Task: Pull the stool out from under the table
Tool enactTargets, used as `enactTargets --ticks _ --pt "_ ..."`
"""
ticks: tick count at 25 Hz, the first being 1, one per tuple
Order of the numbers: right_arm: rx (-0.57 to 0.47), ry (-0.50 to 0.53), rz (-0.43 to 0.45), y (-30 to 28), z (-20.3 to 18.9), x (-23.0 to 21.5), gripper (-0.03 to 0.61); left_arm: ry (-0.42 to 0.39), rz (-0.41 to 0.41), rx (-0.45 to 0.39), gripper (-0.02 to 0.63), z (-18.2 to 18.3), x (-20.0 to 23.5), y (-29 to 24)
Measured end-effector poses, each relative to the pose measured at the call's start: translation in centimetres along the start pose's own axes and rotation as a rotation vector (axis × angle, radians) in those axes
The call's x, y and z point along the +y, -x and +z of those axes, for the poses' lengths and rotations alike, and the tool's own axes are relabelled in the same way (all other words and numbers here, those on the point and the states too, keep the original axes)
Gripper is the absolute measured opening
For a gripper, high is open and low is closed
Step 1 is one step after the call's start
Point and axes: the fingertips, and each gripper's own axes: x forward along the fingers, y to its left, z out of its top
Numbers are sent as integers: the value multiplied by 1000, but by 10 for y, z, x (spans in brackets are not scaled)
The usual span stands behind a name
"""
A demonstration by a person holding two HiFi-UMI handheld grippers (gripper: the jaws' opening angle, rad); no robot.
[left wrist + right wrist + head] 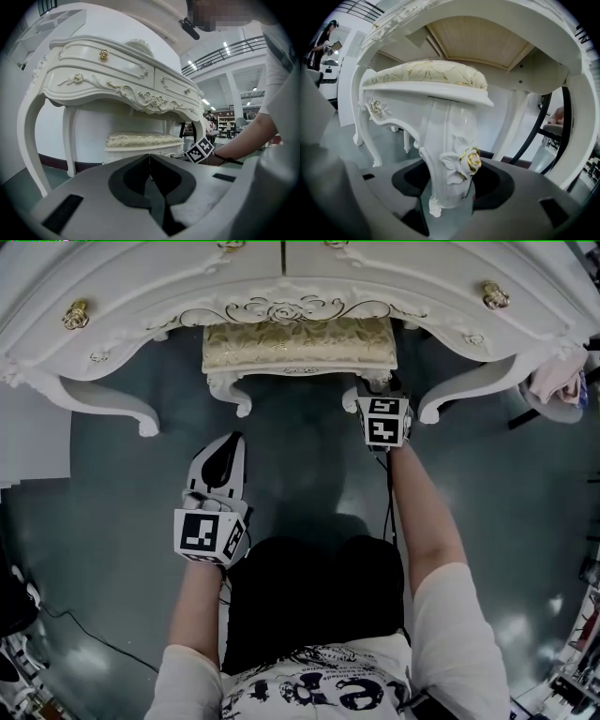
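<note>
The white stool [298, 341] with its gold-patterned cushion stands under the white carved table [141, 287], its front edge level with the table's front. My right gripper [373, 395] is at the stool's front right leg [450, 140], which stands between the open jaws, a gold rose carved on it; I cannot see the pads pressing on it. My left gripper [228, 448] hangs over the floor in front of the stool's left side, shut and empty; in the left gripper view its tips [150, 159] meet, facing the stool [140, 139].
The table's curved front legs [141, 418] [436, 409] flank the stool. A round seat with pink cloth [562, 385] stands at the right. A white panel [28, 442] lies at the left and a cable [84, 629] runs over the grey floor.
</note>
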Motion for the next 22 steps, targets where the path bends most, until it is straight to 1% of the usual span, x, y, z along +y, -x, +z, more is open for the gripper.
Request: enactTargets --ticks 7,12,22 --pt "-59 7 13 26 -12 4 276 -8 28 11 20 -13 -13 18" --pt "-39 23 51 48 -28 4 275 4 46 20 20 -19 -33 38" --pt "-6 8 96 106 -60 18 276 -16 65 -6 20 -7 -83 71"
